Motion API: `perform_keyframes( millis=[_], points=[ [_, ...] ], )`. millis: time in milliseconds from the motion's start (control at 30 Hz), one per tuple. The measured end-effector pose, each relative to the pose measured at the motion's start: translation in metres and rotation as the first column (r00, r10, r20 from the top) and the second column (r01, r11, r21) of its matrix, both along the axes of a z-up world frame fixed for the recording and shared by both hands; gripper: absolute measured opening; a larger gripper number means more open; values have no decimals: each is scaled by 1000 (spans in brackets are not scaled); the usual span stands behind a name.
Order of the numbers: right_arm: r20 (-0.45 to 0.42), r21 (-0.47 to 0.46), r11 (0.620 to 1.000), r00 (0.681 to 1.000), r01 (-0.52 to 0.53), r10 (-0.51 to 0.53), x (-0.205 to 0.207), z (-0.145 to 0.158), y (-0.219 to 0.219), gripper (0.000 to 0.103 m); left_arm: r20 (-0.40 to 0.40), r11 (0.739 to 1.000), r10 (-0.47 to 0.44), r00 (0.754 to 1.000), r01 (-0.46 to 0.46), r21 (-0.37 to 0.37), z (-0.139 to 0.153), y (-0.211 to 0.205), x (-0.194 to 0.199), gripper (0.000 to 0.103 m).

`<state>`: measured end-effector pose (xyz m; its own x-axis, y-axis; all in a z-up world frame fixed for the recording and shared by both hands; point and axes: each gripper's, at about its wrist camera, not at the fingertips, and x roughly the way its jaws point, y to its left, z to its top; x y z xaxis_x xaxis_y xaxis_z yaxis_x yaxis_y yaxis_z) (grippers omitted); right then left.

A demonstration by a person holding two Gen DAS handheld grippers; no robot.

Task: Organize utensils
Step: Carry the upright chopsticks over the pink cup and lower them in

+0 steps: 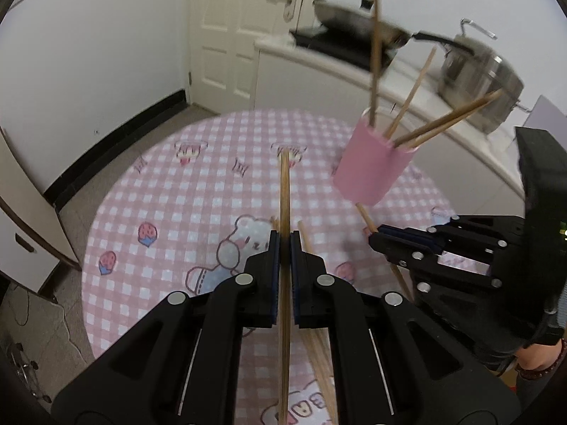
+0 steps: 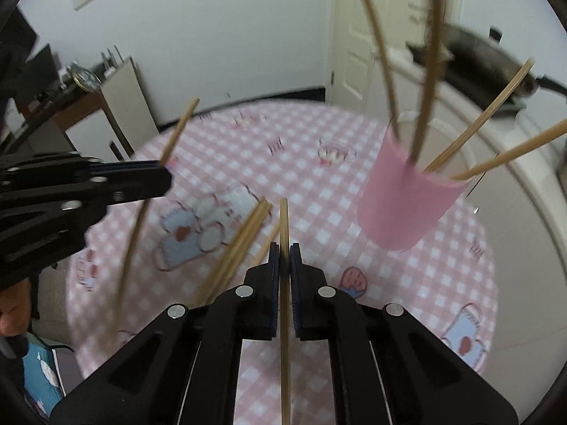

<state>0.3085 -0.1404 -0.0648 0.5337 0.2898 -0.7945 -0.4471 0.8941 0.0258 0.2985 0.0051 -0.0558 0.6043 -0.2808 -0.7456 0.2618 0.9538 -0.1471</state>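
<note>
Pink-checked cloth covers the round table (image 1: 159, 191), and above it the left gripper (image 1: 283, 244) is clamped on one bamboo chopstick (image 1: 284, 191). Its partner, the right gripper (image 2: 284, 251), pinches a chopstick of its own (image 2: 284, 219). More loose chopsticks (image 2: 241, 241) lie on the cloth between them. Off to the right the pink holder (image 2: 407, 198) stands with several chopsticks leaning out of it.

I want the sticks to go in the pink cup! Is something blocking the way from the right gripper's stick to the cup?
Nothing visible blocks it. The right gripper grips one chopstick, and only bare tablecloth lies toward the pink cup. Chopsticks already inside fan outward, crowding its mouth.
</note>
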Motion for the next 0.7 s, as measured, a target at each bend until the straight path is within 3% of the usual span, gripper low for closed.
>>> perform_keyframes(
  millis=[267, 533, 700],
  points=[
    [173, 78, 996, 984, 36, -49, -38, 75, -38, 5, 125, 999, 7, 992, -1, -50, 54, -7, -24, 6],
    [289, 153, 982, 946, 108, -149, -53, 112, -82, 5, 229, 994, 17, 973, 8, -111, 89, -22, -34, 6],
    [345, 211, 967, 914, 145, -212, -48, 129, -103, 4, 308, 985, 75, 948, -23, -169, 111, -28, -28, 6]
  ],
)
